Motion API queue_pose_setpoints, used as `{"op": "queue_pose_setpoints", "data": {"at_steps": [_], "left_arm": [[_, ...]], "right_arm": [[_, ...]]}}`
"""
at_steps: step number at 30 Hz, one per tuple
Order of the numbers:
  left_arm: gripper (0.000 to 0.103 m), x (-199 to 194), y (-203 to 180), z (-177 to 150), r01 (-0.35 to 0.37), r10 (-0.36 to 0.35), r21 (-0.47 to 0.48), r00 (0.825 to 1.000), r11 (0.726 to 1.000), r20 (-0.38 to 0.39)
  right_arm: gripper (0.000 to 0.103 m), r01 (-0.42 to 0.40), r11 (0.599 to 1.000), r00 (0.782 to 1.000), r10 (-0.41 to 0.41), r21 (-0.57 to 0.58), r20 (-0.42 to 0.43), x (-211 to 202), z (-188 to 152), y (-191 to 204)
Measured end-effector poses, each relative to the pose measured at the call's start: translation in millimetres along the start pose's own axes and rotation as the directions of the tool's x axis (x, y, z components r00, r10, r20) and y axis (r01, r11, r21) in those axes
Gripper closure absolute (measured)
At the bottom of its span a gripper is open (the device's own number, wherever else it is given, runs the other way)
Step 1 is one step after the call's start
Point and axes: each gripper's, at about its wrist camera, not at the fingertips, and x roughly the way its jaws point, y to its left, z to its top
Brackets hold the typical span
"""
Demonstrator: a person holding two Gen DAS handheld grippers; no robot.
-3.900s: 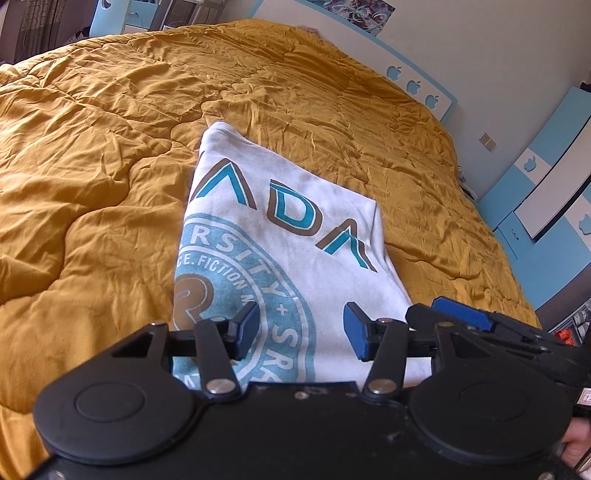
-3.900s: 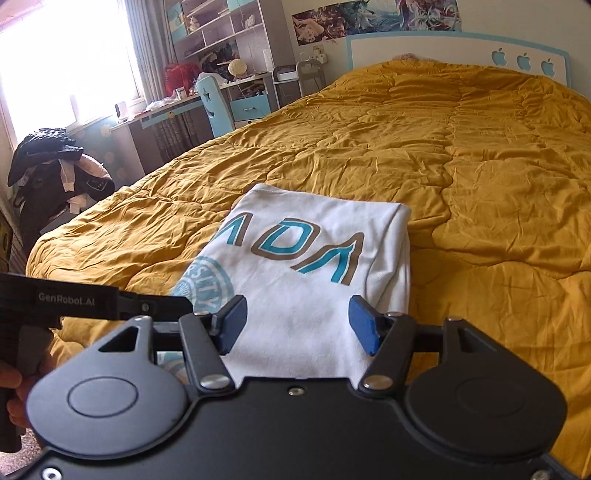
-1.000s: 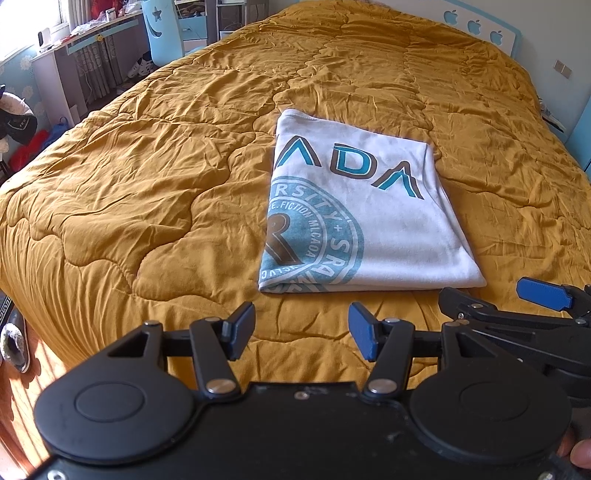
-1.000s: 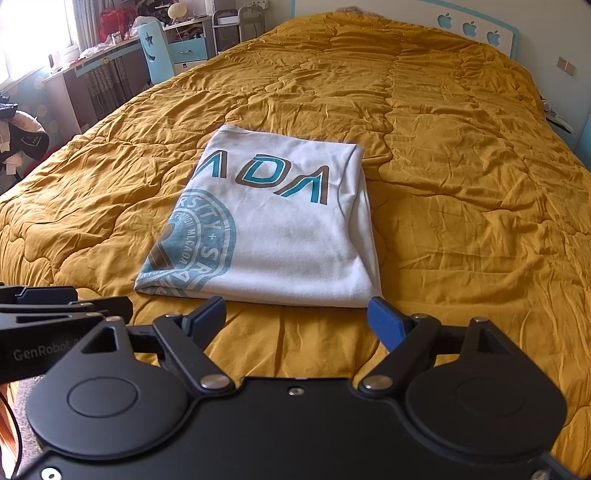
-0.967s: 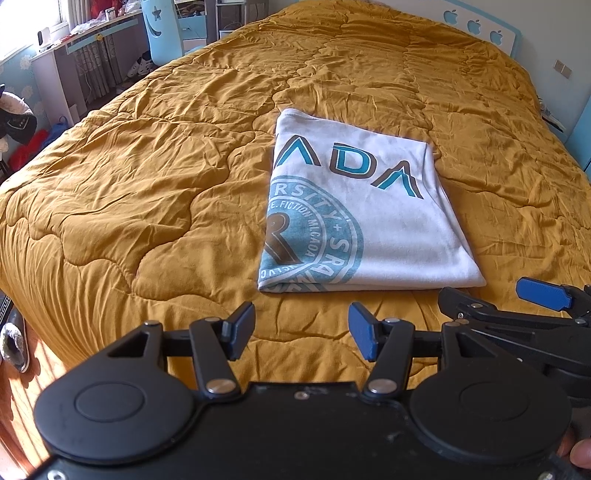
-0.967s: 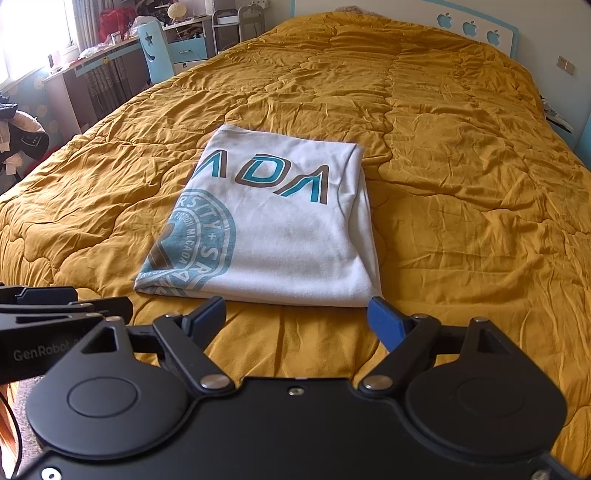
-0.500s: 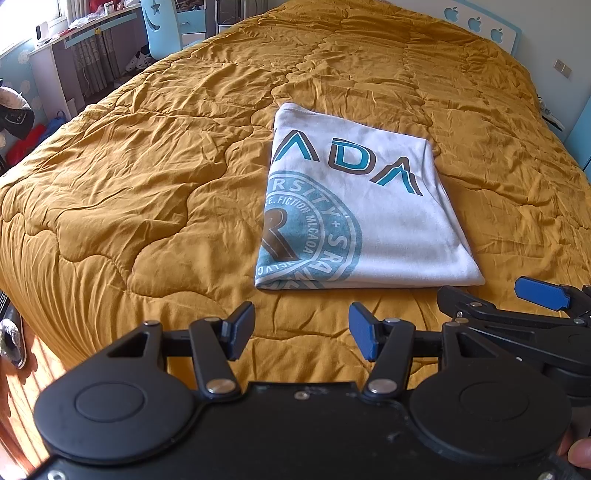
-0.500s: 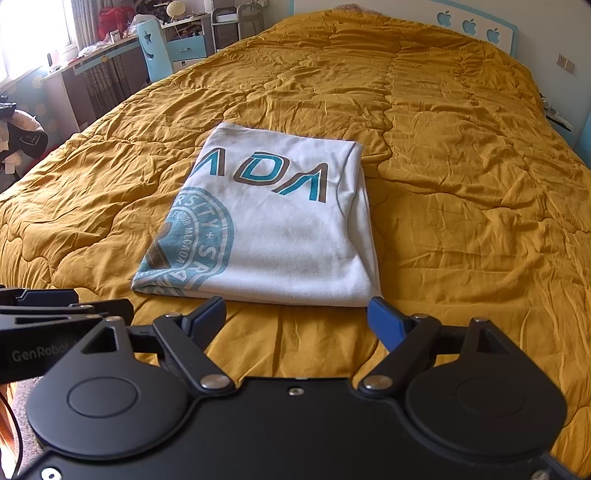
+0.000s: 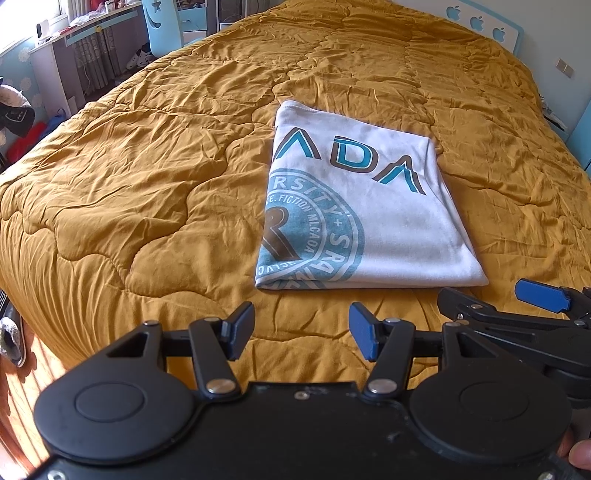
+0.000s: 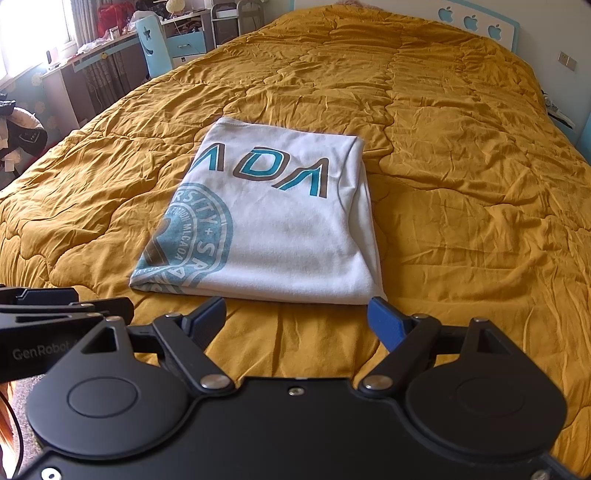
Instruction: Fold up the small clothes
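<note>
A white T-shirt (image 9: 354, 206) printed with teal and brown lettering and a round teal emblem is seen folded into a flat rectangle on the mustard quilt (image 9: 147, 177) of the bed, near its foot edge. The left tool (image 9: 301, 334) is held just short of the shirt's near edge, its blue pads parted and nothing gripped. The right tool (image 10: 295, 319) is held likewise, spread wider and empty. A white headboard (image 10: 476, 20) with apple cut-outs is seen beyond.
</note>
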Motion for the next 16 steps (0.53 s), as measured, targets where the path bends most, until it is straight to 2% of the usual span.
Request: {"op": "queue_pose_setpoints", "data": {"at_steps": [16], "left_arm": [[0.043,0.2,-0.1,-0.5,0.013,-0.013,-0.003,1.0,1.0,0.004]], "right_arm": [[0.018,-0.001,1.0,1.0,0.001,-0.002,-0.002,3.1,-1.0,-1.0]]}}
